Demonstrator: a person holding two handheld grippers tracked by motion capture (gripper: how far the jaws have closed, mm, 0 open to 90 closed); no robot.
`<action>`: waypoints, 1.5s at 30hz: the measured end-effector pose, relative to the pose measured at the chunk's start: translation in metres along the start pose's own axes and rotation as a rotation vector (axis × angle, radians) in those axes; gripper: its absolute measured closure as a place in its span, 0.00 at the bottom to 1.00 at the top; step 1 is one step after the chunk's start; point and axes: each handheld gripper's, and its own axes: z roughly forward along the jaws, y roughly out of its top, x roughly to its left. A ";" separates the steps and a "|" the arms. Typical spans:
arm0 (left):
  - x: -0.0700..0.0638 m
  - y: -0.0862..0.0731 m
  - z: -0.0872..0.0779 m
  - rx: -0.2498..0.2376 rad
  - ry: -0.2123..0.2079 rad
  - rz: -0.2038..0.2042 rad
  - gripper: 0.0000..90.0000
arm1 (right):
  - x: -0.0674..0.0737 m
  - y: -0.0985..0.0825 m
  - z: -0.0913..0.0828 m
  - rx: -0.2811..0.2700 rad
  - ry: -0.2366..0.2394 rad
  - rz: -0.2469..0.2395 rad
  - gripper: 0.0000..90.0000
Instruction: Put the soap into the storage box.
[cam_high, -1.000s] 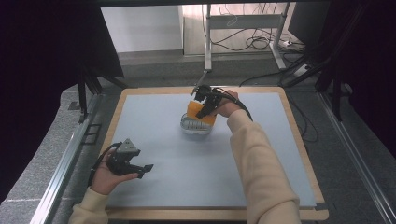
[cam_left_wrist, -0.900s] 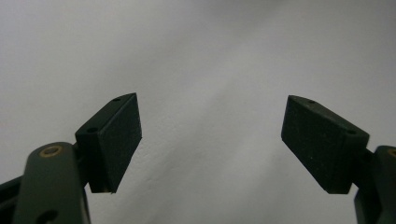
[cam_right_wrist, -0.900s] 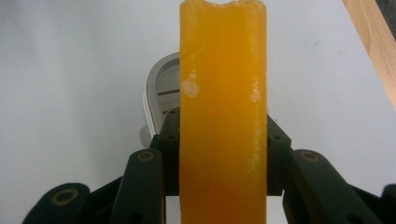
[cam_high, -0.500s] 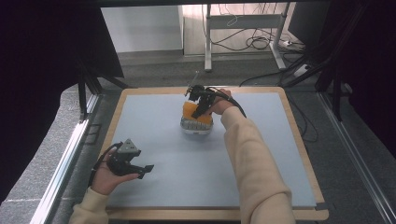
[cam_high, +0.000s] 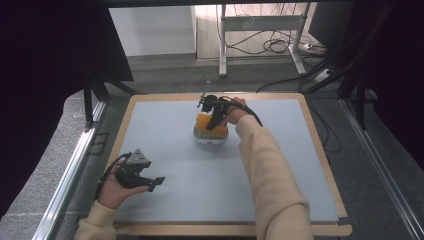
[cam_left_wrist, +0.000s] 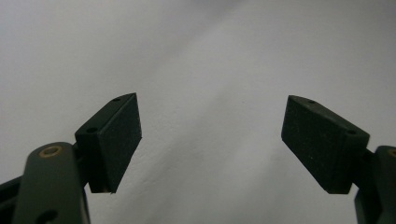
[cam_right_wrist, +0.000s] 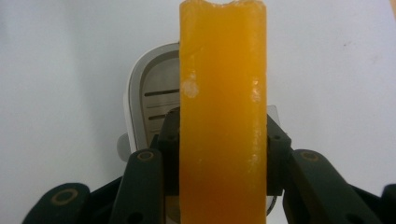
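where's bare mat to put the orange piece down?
Bare mat lies right of the white slotted holder, and between it and the left gripper. Crowded only at the holder, where the right gripper clamps the orange slab.

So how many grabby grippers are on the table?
2. The left gripper sits open near the front left of the blue-grey table mat. The right gripper is farther back, shut on a tall orange block above a white slotted holder.
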 end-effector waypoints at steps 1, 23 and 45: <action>0.000 0.000 0.000 0.001 0.000 0.001 0.22 | 0.000 0.000 0.000 0.000 0.000 0.000 0.68; -0.001 0.001 0.001 0.007 0.001 0.009 0.22 | 0.003 -0.006 -0.018 -0.104 -0.146 0.117 0.38; -0.005 0.003 0.002 0.005 0.000 0.016 0.22 | 0.071 -0.114 -0.059 -0.369 -0.219 0.333 0.29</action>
